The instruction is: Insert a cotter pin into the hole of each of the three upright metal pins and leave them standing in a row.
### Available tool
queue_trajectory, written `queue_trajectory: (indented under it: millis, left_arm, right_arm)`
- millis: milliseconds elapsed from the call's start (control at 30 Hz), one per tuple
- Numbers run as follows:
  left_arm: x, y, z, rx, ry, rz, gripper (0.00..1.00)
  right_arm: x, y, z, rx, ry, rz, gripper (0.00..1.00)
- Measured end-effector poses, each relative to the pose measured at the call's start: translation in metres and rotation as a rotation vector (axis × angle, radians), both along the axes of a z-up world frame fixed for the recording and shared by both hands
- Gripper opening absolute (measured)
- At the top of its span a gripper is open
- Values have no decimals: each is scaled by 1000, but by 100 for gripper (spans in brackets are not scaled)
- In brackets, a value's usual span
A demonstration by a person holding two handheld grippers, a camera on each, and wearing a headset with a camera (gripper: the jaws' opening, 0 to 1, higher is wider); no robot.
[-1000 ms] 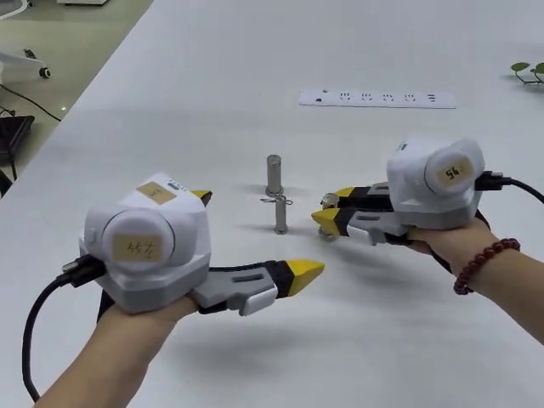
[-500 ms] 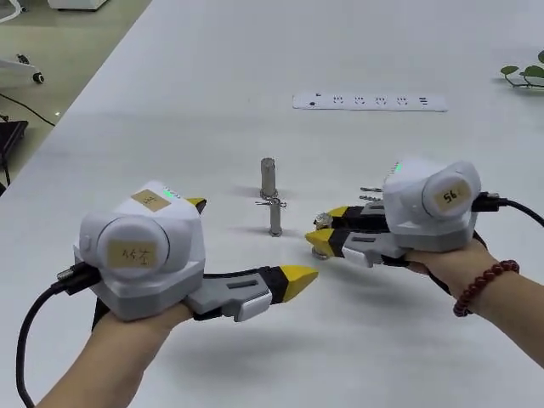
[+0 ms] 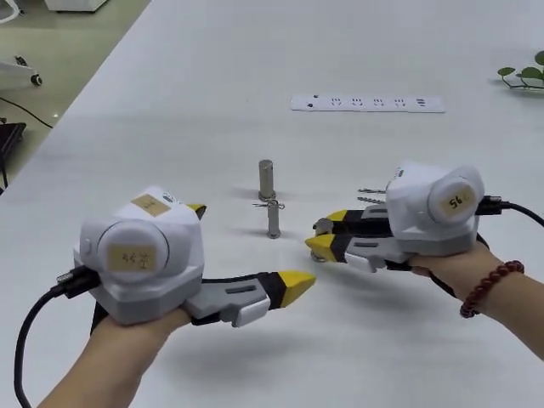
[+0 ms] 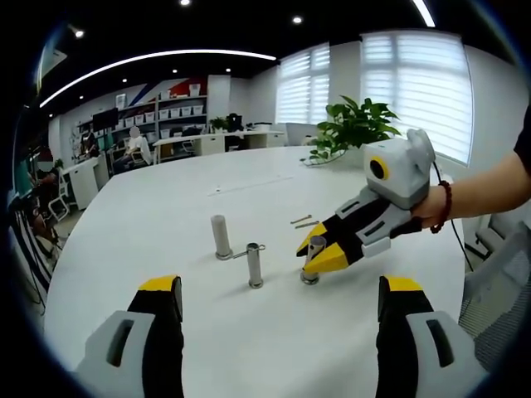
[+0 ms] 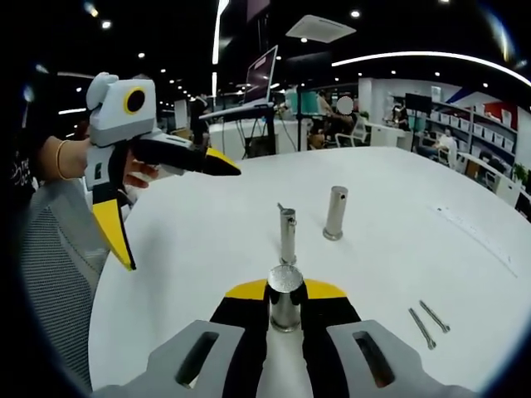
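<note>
— Since a second ago, the right gripper (image 3: 324,235) has drawn back toward the person, and two loose cotter pins (image 3: 371,195) that it hid now lie bare on the table (image 3: 212,110) just behind it

— And what is in it?

— Its jaws are clamped on a metal pin (image 5: 284,294), held upright. In the right gripper view the pin's round top stands between the two yellow tips. In the left gripper view its foot is down at the table, though whether it touches I cannot tell

— Where are the other two?

— Both stand on the table to the left of the held one, near it but apart. The middle pin (image 3: 273,221) has a cotter pin (image 3: 269,205) through the hole near its top, with the looped end sticking out to one side. The far pin (image 3: 266,177) stands just beyond it, plain, and I can make out no hole in it

— And the left gripper?

— The left gripper (image 3: 248,245) is low on the left, on the person's side of the pins, and has kept much the same place. Its jaws are wide apart with nothing between them. In its own view they frame all three pins and the other gripper

— Anything else on the table?

— A white power strip (image 3: 367,104) lies well beyond the pins, and some green leaves (image 3: 525,75) show at the far right edge
</note>
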State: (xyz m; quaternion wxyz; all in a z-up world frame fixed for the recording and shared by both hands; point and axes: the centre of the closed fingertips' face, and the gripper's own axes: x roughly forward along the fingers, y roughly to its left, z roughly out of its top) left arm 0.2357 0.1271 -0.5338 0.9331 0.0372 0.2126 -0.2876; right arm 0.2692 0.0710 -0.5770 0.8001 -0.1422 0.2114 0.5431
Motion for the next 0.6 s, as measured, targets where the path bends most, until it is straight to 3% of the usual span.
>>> queue_trajectory:
  millis: [200, 600]
  left_arm:
    - [0, -1, 2, -14, -6, 2, 98]
    - [-1, -2, 2, -7, -2, 0, 99]
  right_arm:
    - [-1, 0, 3, 25, 18, -7, 13]
    - [-12, -10, 6, -16, 41, 19, 23]
